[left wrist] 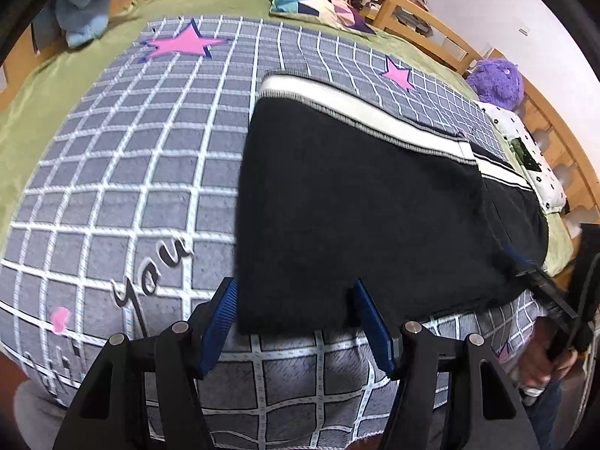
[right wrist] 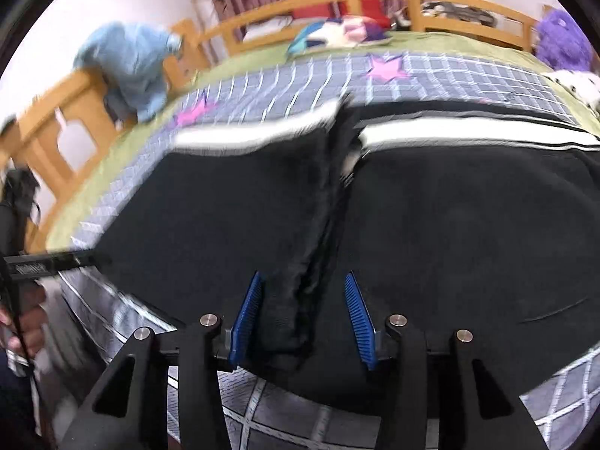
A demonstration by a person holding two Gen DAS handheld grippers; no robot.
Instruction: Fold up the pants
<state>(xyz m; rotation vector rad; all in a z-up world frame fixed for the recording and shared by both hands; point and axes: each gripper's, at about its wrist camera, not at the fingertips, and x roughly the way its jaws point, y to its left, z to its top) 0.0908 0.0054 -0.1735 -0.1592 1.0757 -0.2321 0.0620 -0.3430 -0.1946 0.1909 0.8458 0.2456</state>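
Note:
Black pants with a white side stripe lie folded flat on the bed. In the left wrist view my left gripper stands open over their near left corner, with the cloth edge lying between the blue pads. My right gripper is open too. A raised ridge of black fabric runs loose between its fingers, clear of both pads. The pants fill most of the blurred right wrist view. Each gripper shows at the edge of the other's view, the right one at the pants' near right corner.
A grey grid blanket with pink stars covers a green sheet. A patterned pillow, a purple plush, a white dotted pillow and a blue garment sit along the wooden bed rail.

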